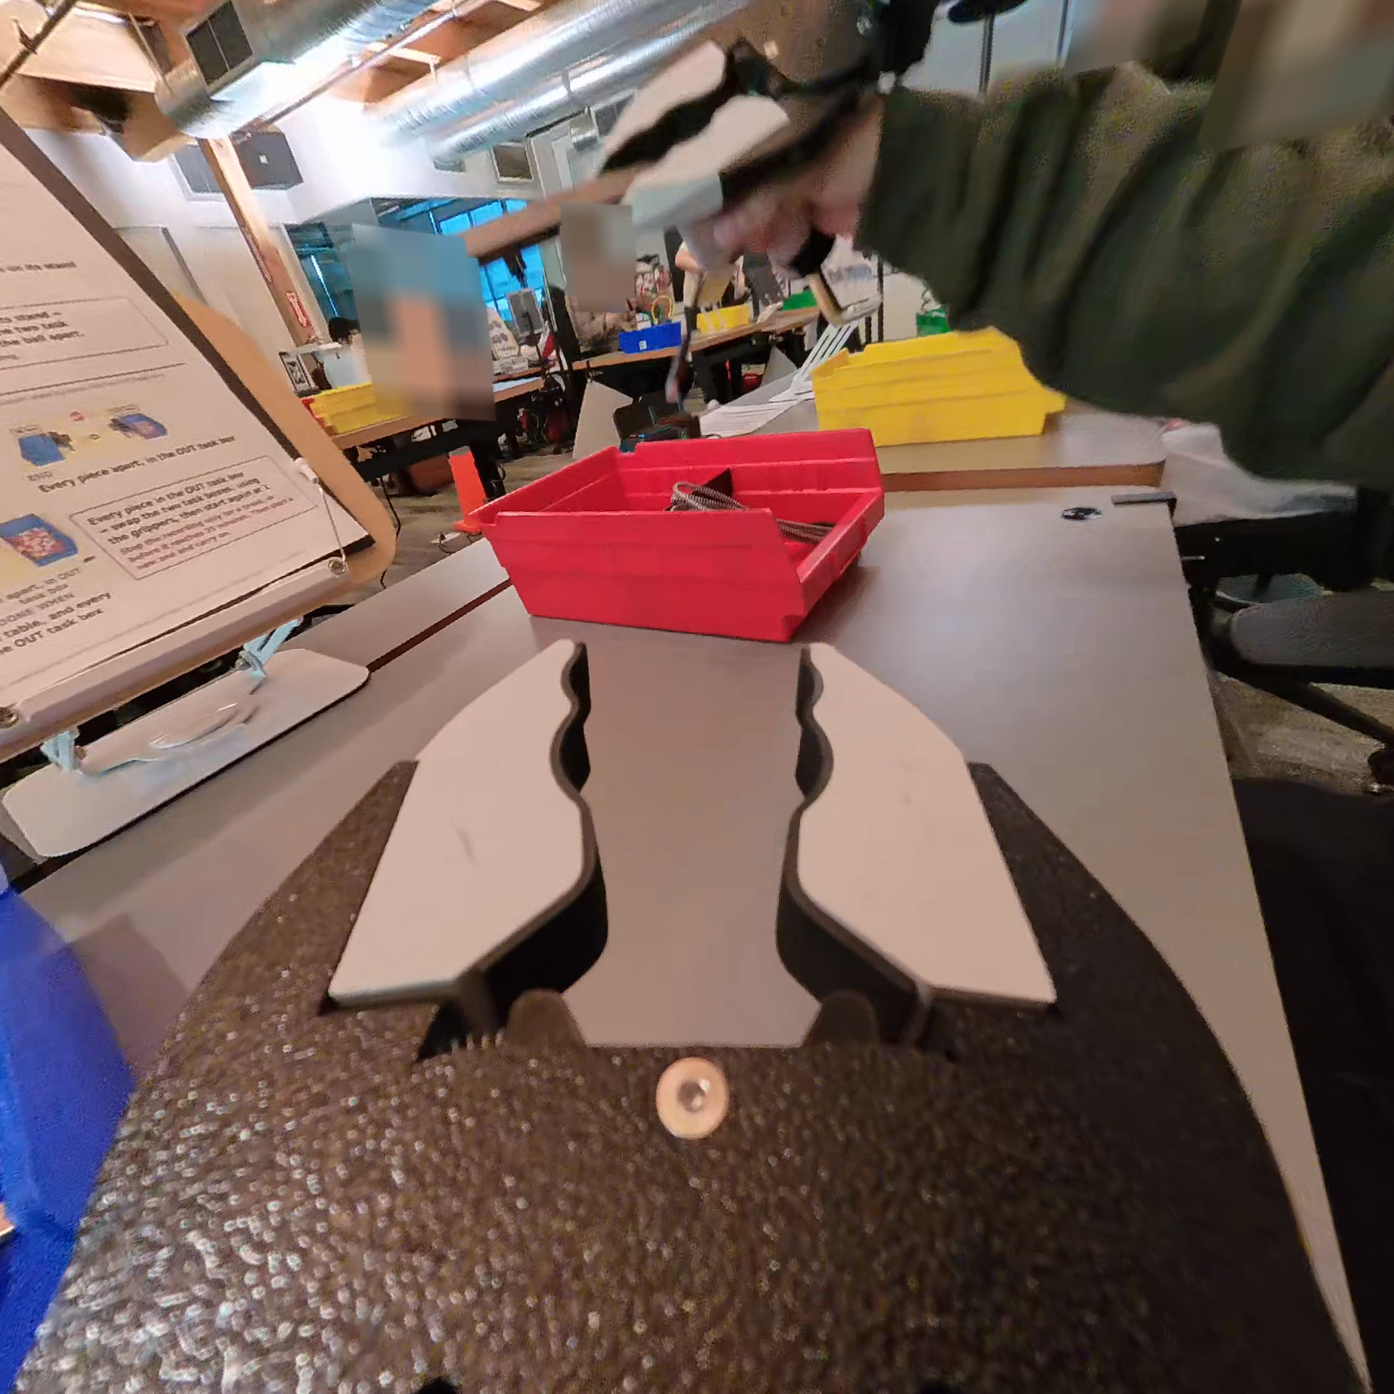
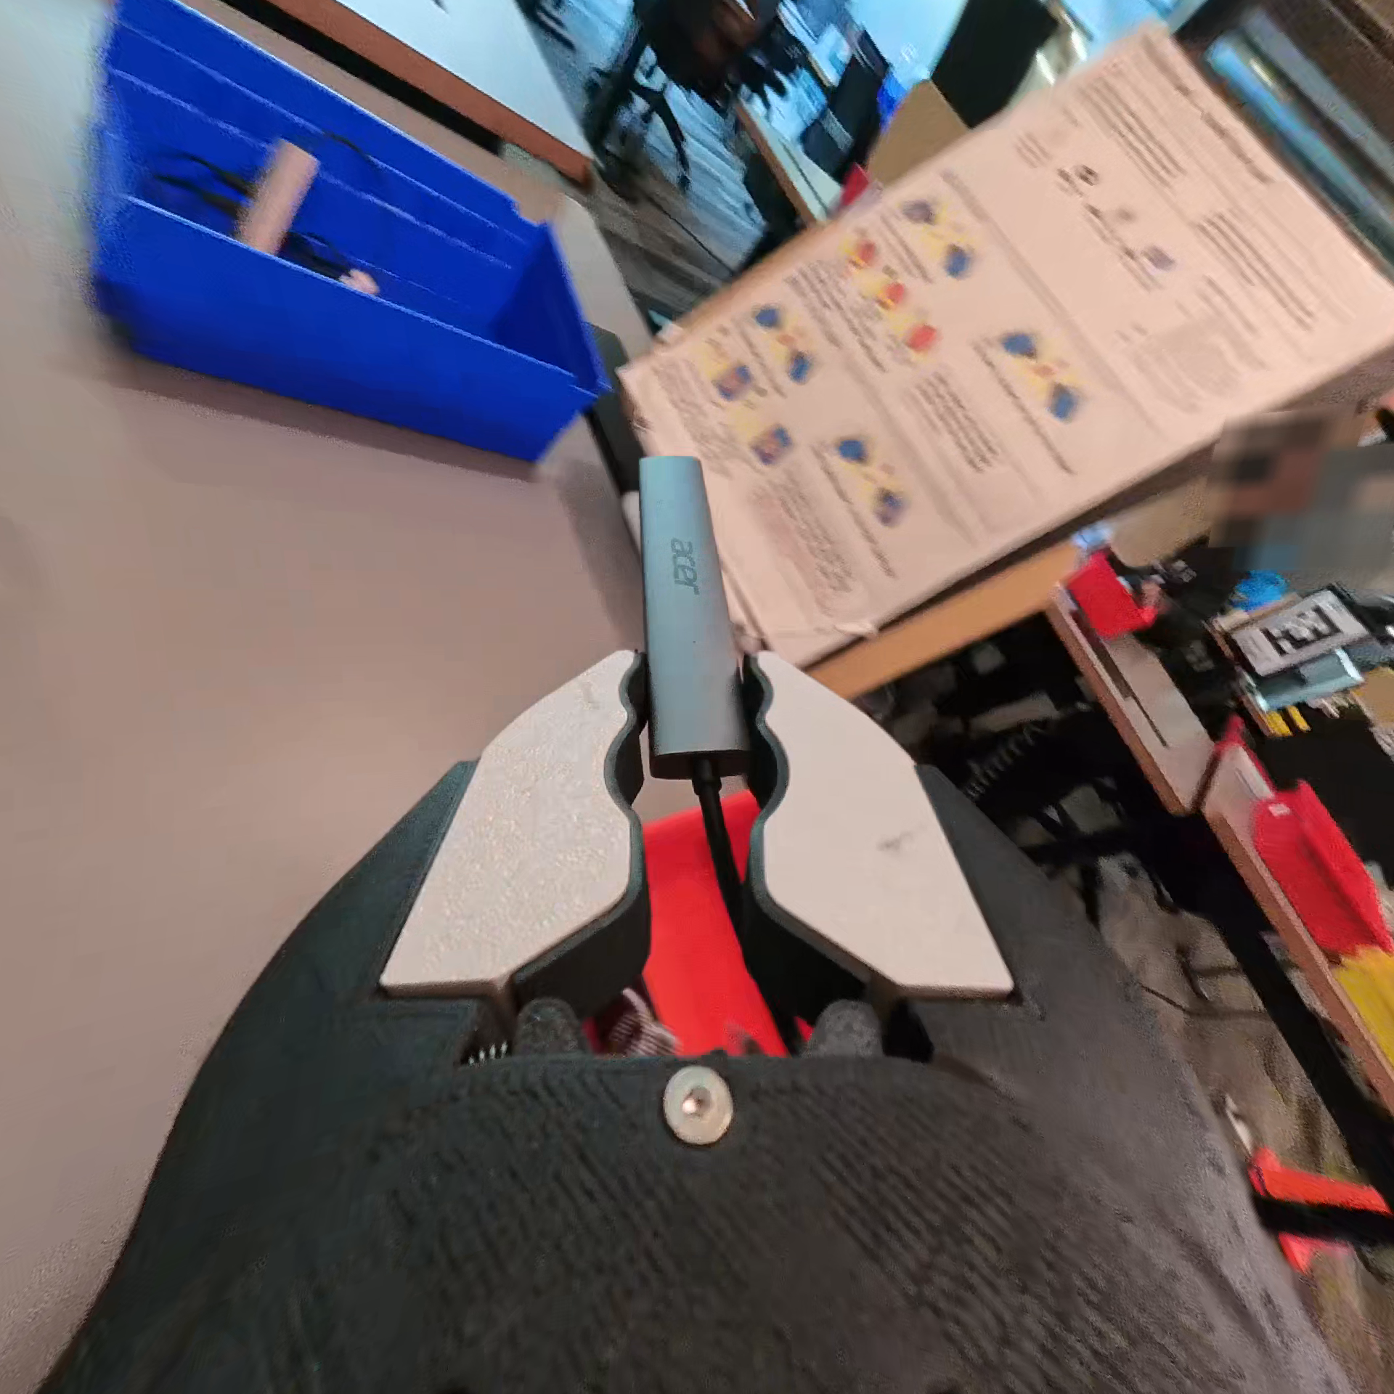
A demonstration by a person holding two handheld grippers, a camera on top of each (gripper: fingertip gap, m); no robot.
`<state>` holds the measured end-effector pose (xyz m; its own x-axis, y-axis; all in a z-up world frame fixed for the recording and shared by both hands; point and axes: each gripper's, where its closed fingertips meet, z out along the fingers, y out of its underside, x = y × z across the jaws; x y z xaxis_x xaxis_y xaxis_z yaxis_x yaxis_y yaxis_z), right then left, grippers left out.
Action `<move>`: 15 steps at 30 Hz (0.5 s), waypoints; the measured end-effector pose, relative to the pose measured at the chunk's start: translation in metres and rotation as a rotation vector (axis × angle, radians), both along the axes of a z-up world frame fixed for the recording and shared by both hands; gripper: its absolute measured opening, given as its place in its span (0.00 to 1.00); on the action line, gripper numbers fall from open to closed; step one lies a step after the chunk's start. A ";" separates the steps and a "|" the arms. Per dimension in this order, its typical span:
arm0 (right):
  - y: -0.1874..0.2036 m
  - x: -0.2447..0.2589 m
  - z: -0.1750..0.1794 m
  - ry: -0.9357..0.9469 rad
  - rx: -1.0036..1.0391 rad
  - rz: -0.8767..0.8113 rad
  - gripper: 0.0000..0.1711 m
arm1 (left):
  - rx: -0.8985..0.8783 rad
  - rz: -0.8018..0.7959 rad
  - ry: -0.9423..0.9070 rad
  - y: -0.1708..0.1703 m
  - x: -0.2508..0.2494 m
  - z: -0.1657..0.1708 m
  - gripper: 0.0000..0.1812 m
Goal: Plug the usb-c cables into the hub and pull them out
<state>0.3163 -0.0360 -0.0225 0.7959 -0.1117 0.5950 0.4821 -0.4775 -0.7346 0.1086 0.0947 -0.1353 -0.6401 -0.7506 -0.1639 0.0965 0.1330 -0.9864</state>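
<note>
My right gripper is shut on the lower end of a slim grey hub, held in the air and pointing forward. The hub's black lead runs back between the fingers, above the red bin. In the left wrist view the right gripper is blurred, high above the red bin, with a thin dark lead hanging from it. A braided cable lies coiled in that bin. My left gripper is open and empty, low over the table just in front of the red bin.
An instruction board on a metal stand is at the left; it also shows in the right wrist view. A blue bin holding a grey item and dark cables sits farther off. A yellow bin is behind. A green sleeve reaches over. Some 25 centimetres of space lies between my two pairs of fingers.
</note>
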 end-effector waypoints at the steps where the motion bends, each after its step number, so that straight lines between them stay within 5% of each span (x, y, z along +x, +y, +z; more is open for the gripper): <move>1: -0.008 0.019 0.008 0.008 -0.005 -0.021 0.14 | 0.009 0.001 0.008 0.001 0.001 -0.003 0.28; 5: -0.026 0.079 0.022 0.114 0.060 -0.094 0.14 | 0.019 0.010 0.032 0.003 0.004 -0.010 0.27; 15: -0.014 0.123 -0.041 0.426 0.209 -0.066 0.14 | 0.024 0.009 0.082 0.005 0.007 -0.023 0.25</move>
